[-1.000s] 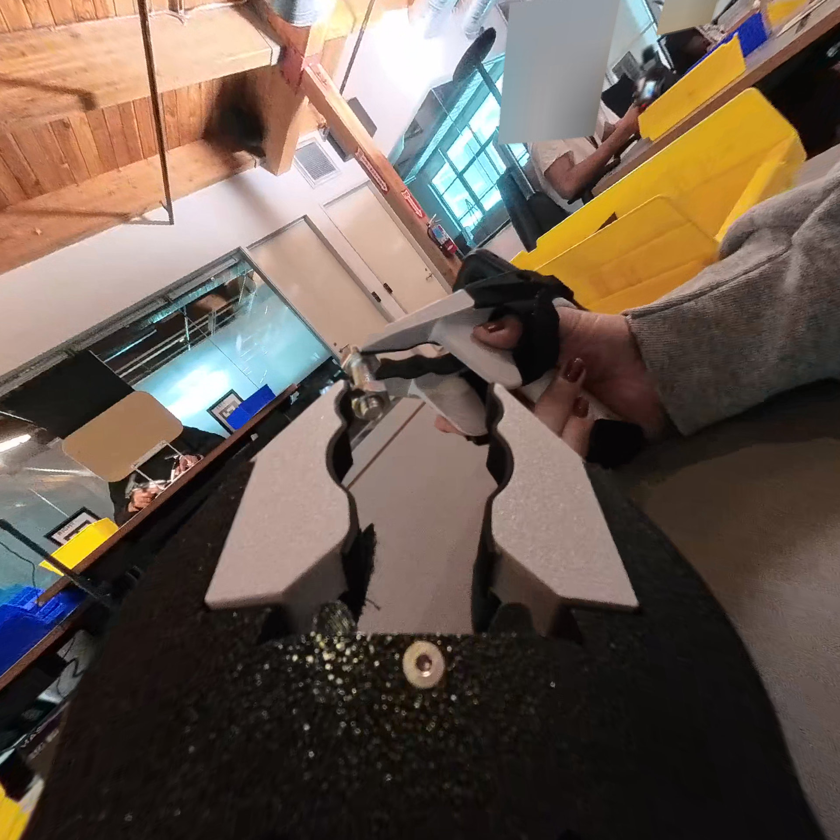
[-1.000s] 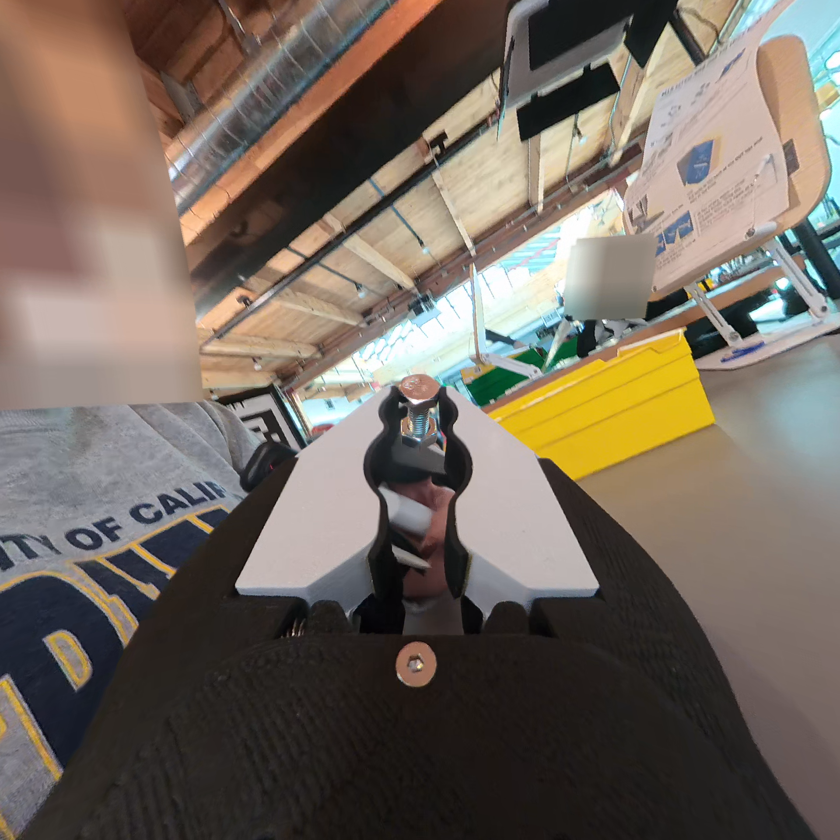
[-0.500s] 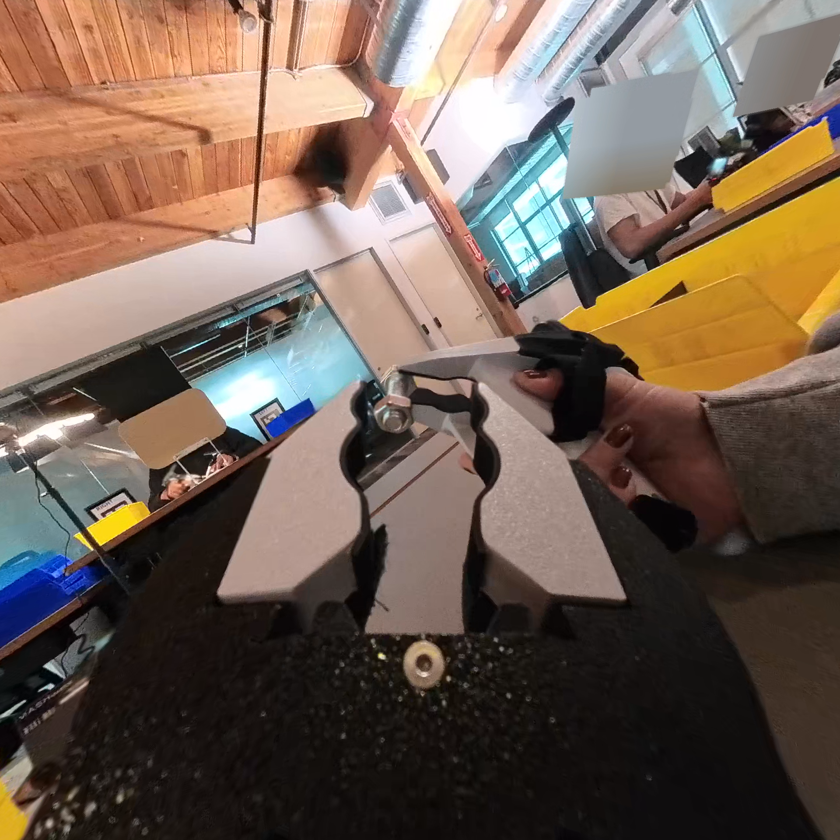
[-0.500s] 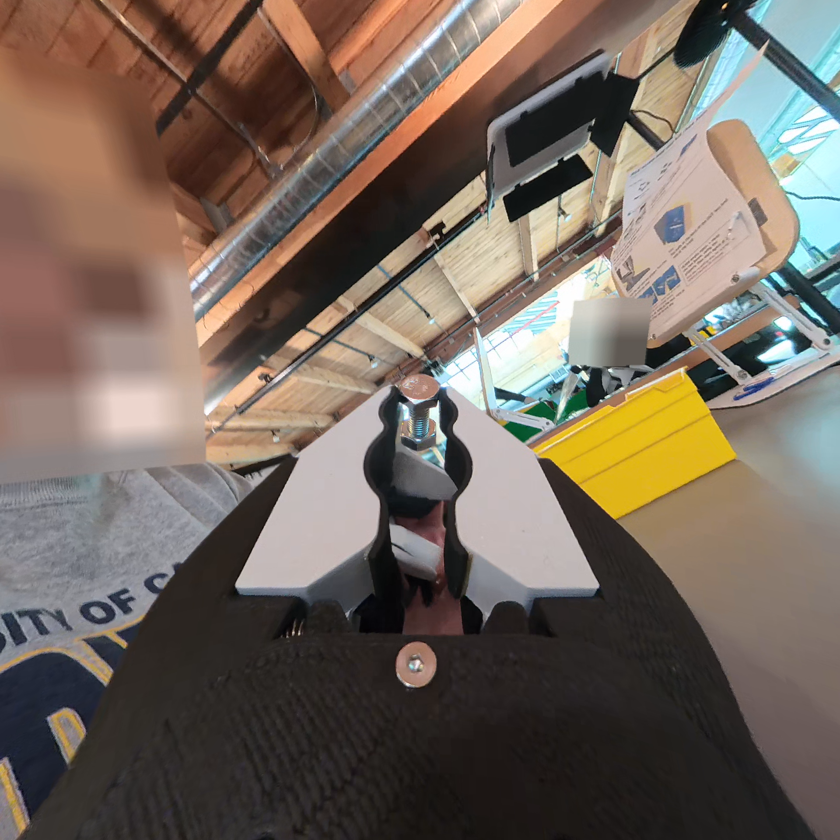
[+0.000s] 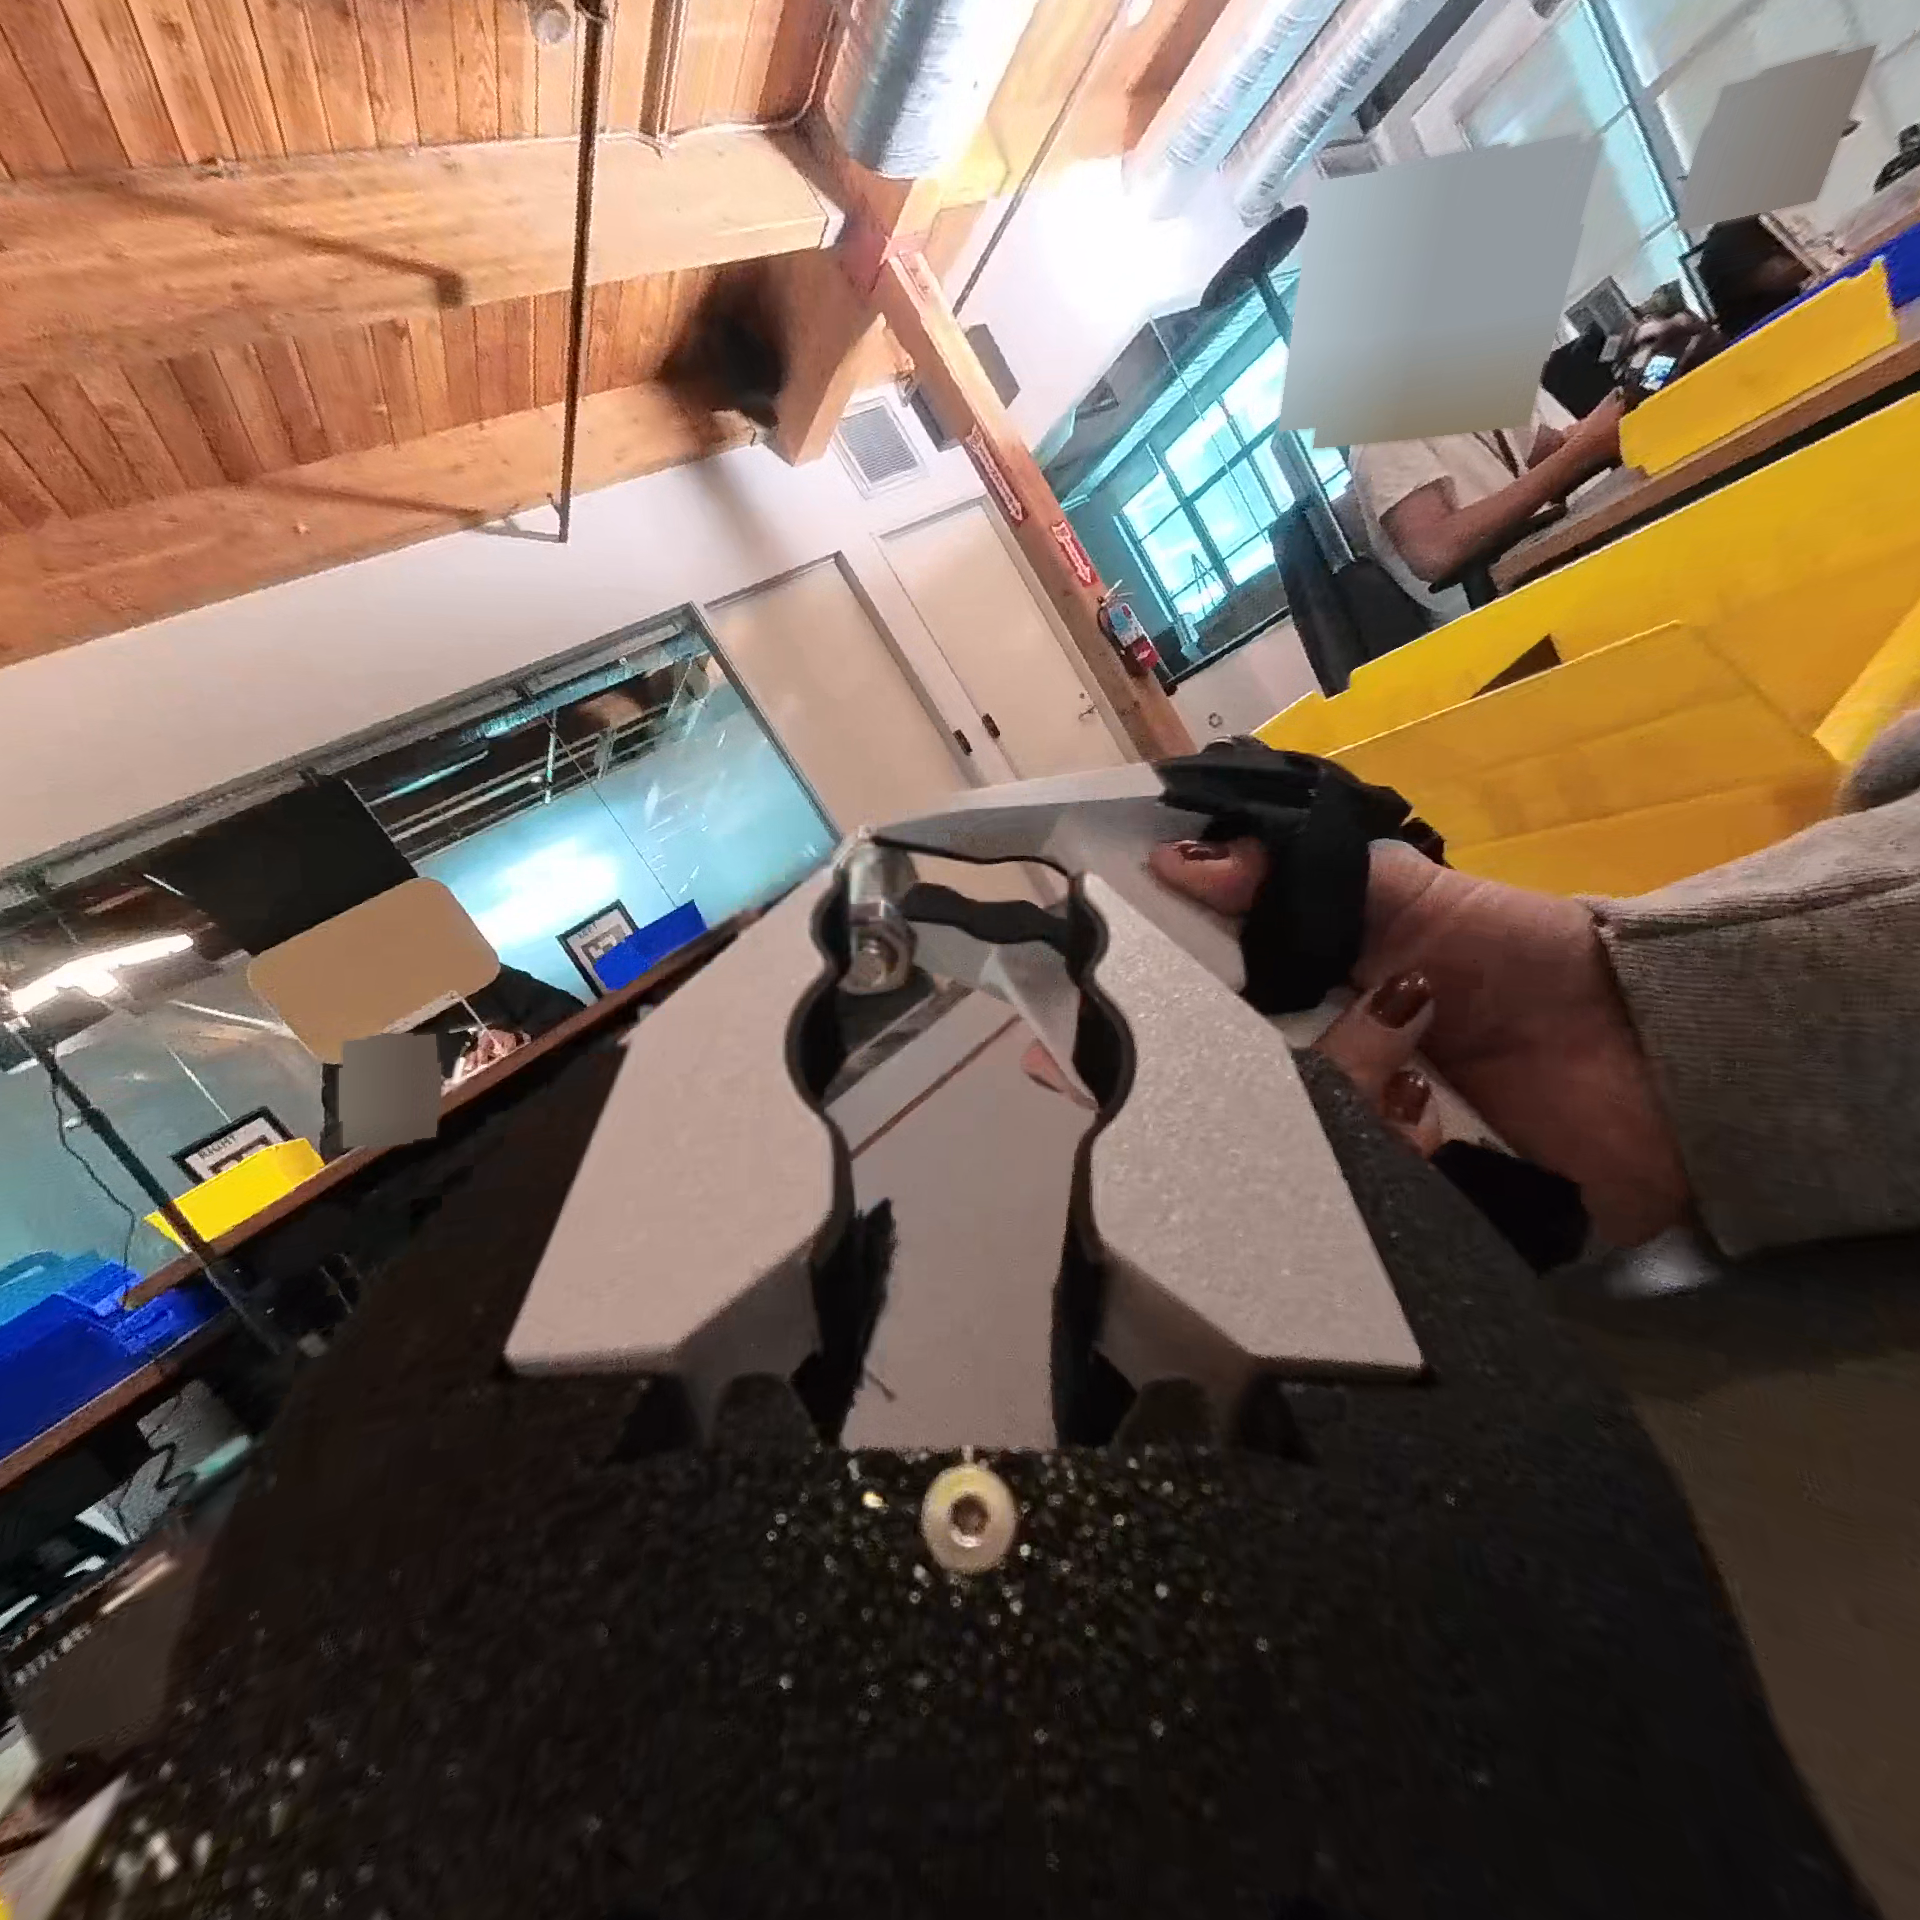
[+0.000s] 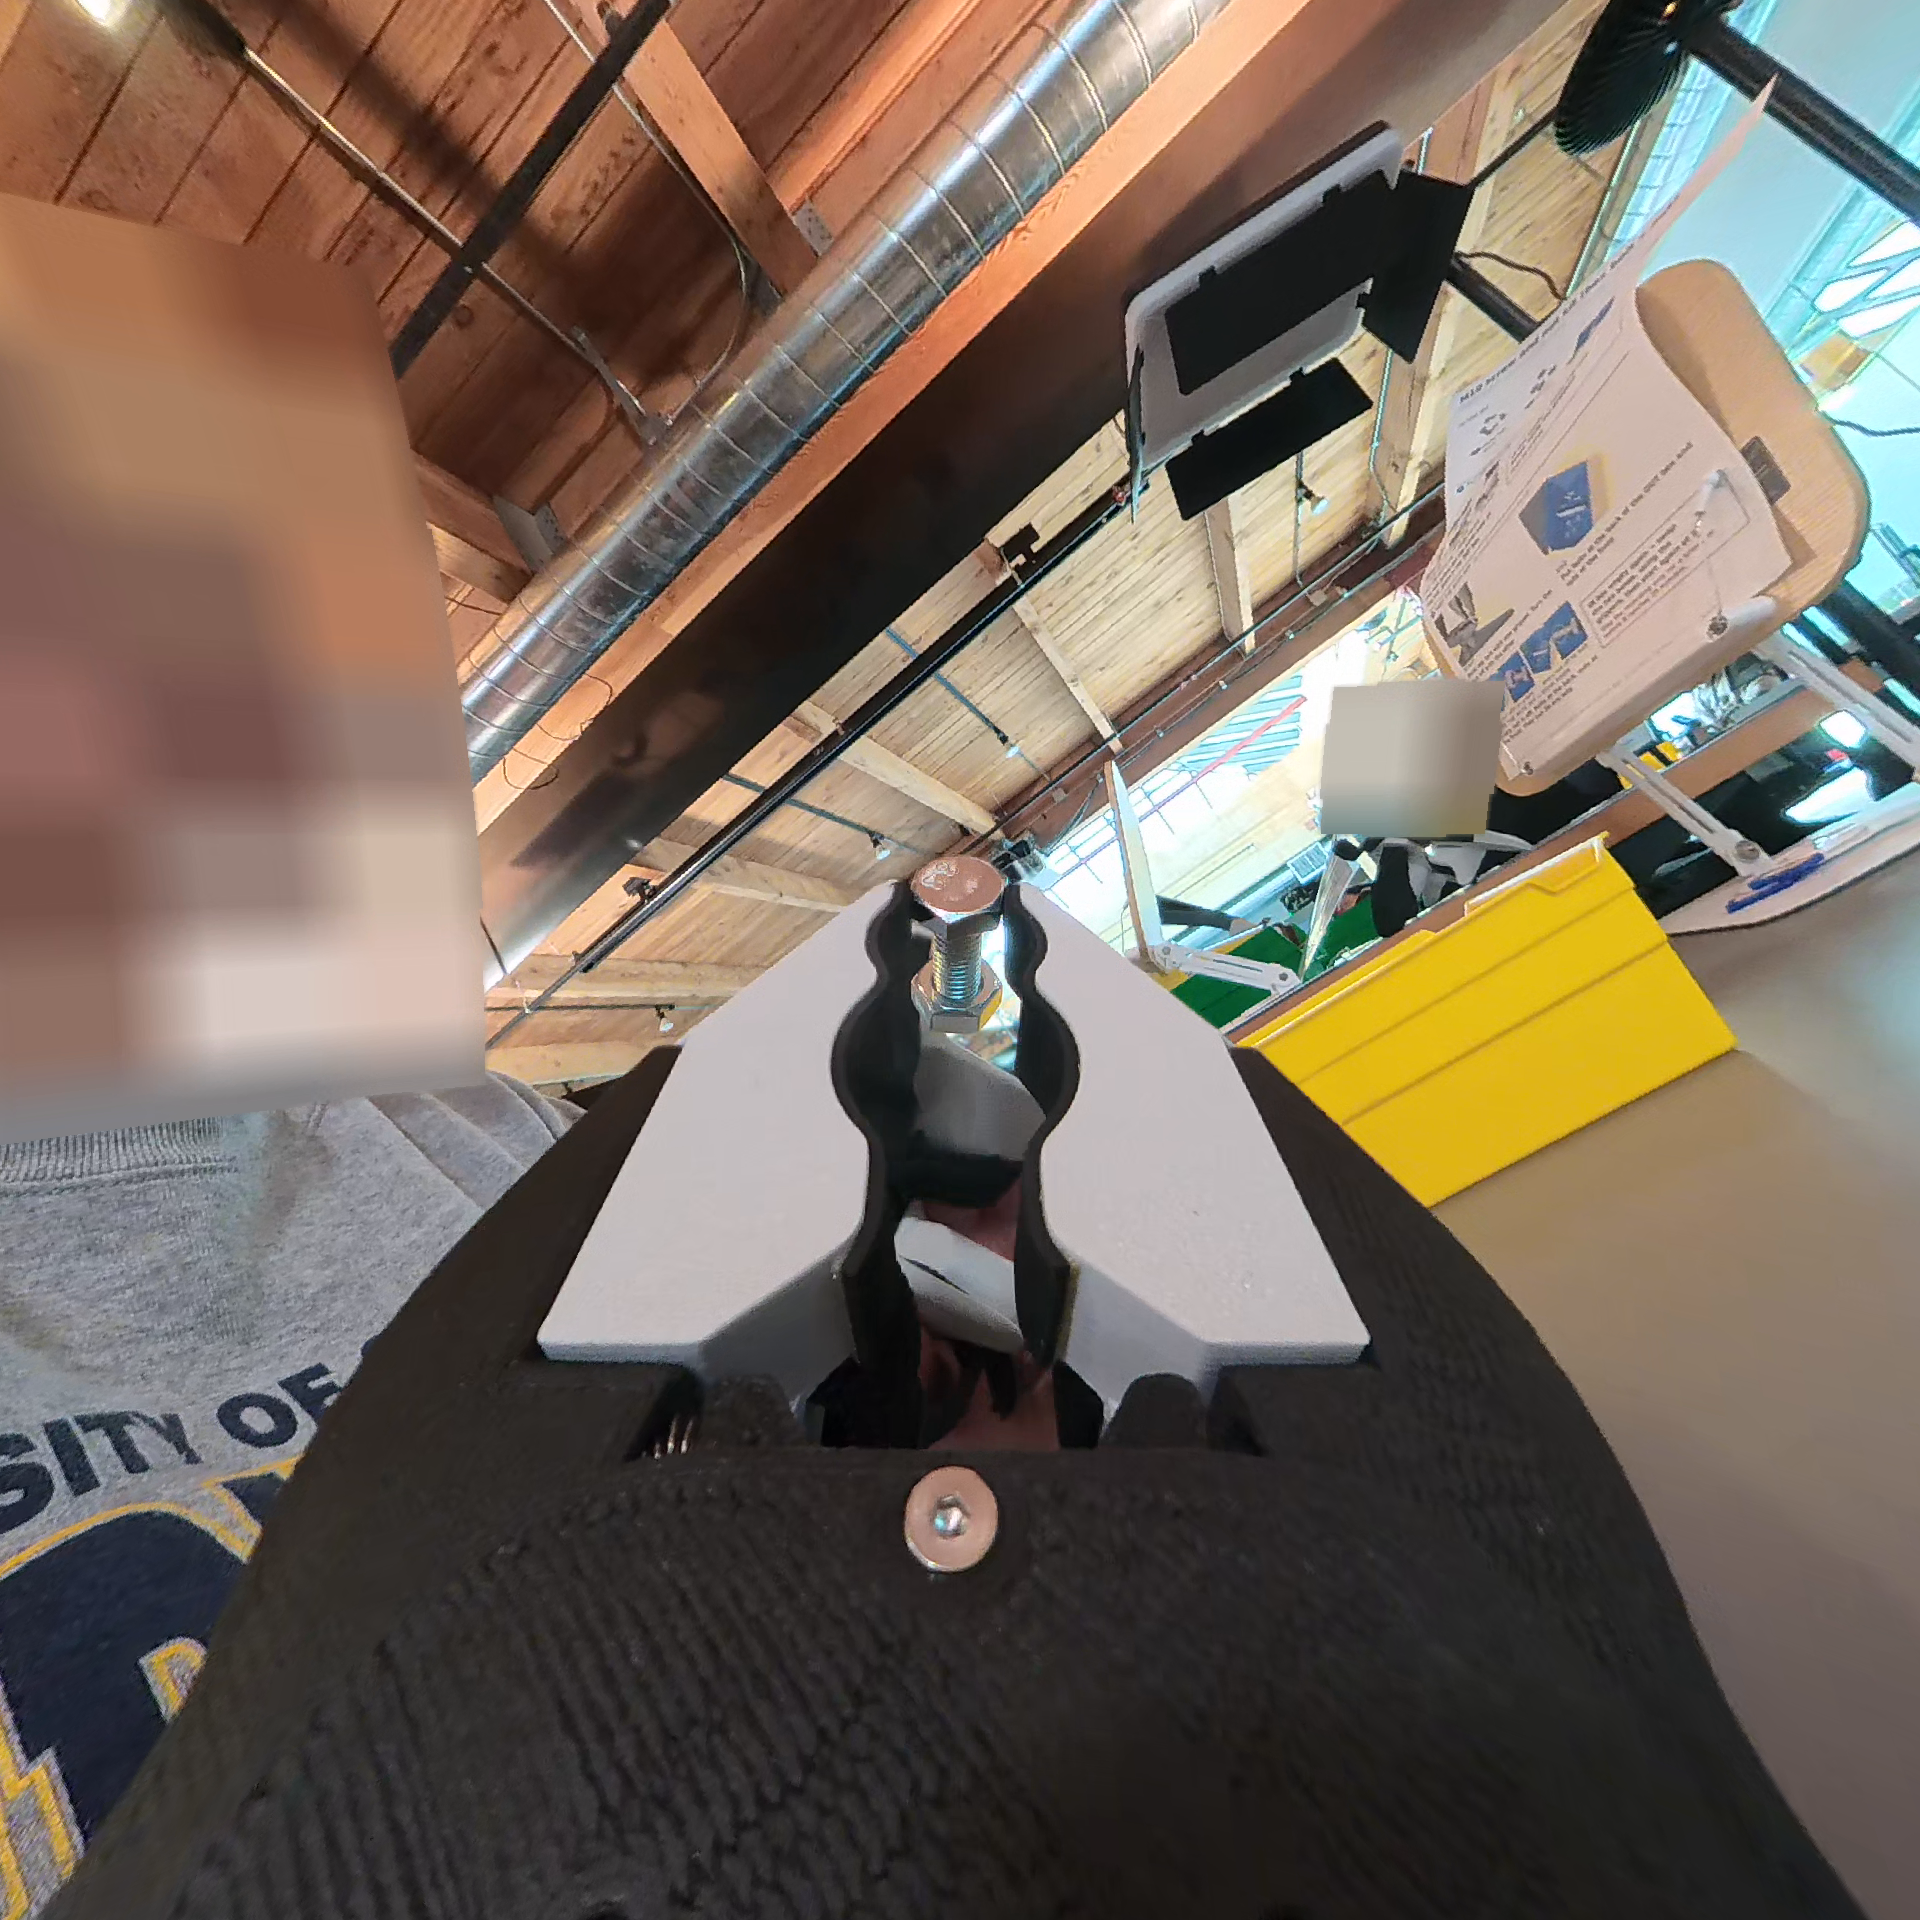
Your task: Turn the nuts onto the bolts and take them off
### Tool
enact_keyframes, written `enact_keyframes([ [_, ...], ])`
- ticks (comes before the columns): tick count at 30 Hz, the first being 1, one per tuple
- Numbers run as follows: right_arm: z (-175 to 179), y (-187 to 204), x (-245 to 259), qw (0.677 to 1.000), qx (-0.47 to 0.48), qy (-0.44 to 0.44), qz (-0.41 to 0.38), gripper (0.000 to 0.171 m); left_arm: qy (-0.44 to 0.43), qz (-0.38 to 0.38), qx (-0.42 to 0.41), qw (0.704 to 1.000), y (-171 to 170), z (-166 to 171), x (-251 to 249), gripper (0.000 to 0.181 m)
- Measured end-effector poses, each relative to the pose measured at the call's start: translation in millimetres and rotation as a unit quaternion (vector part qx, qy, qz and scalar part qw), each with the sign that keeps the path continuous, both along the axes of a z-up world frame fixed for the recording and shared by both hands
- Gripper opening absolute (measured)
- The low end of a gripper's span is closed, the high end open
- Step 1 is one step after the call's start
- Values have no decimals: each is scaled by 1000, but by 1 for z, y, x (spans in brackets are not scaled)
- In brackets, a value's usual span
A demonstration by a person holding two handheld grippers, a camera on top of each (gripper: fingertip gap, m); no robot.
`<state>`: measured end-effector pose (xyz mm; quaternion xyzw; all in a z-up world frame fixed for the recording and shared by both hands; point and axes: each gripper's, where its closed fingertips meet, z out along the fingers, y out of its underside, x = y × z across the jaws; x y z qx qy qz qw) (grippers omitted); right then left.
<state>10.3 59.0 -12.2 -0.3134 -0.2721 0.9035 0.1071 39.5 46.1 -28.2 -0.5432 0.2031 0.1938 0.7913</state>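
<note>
A silver bolt (image 6: pixel 957 956) has a hex nut (image 6: pixel 954 1003) threaded on its shaft. My right gripper (image 6: pixel 956 902) is shut on the bolt's head and holds it in the air, shaft pointing back toward the camera. In the left wrist view the bolt and nut (image 5: pixel 878 961) sit between the tips of my left gripper (image 5: pixel 951 904), close to its left finger (image 5: pixel 707 1143). The left jaws stand apart and do not clamp the nut. The right gripper's fingers (image 5: pixel 1039 821) come in from the right, held by a hand (image 5: pixel 1475 1049).
Yellow bins (image 5: pixel 1621 748) stand on the grey table (image 5: pixel 956 1195) behind the hand. A yellow bin (image 6: pixel 1455 1023) also shows right of the right gripper on the table (image 6: pixel 1714 1299). A person's grey sweatshirt (image 6: pixel 156 1247) is close on the left. Other people sit at far benches.
The left gripper has moved in so that the nut now lies between its fingertips, and its jaws have narrowed a little. The right gripper has tilted upward, still holding the bolt.
</note>
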Motion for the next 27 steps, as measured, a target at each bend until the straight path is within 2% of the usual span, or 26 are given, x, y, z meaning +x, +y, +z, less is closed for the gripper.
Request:
enact_keyframes([
  [2, -2, 4, -1, 1000, -4, -5, -7, 15, -33, 1, -45, 998, 9, -12, -8, 32],
  [4, -1, 8, 2, 1000, -10, 1, -4, 15, -78, 29, -108, 991, 22, -30, -27, 39],
  [6, -2, 7, 1, 1000, 4, -3, -11, 15, -100, -8, -90, 991, 17, -22, -24, 49],
  [8, -2, 7, 1, 1000, 10, -3, -13, 15, -88, -25, -63, 994, 9, -15, -16, 50],
  [12, -4, 6, 0, 1000, 15, -9, -13, 16, -35, -29, -34, 998, 2, -8, -1, 44],
  [15, -4, 3, 0, 1000, 20, -8, -10, 15, -28, -34, -31, 999, -1, -9, 2, 44],
  [17, -4, 2, 0, 1000, 21, -7, -9, 15, -50, -14, -82, 995, 10, -24, -7, 44],
  [19, -5, 3, -1, 1000, 22, -11, -13, 15, -111, 4, -156, 981, 25, -46, -23, 55],
  [21, -5, 6, 0, 1000, 10, -9, -10, 15, -134, -13, -131, 982, 21, -36, -27, 55],
  [25, -5, 2, 0, 999, 30, -11, -12, 15, -99, -50, -75, 991, 6, -18, -9, 46],
  [27, -6, -2, -1, 999, 43, -13, -12, 16, -108, -53, -69, 990, 5, -15, -9, 42],
])
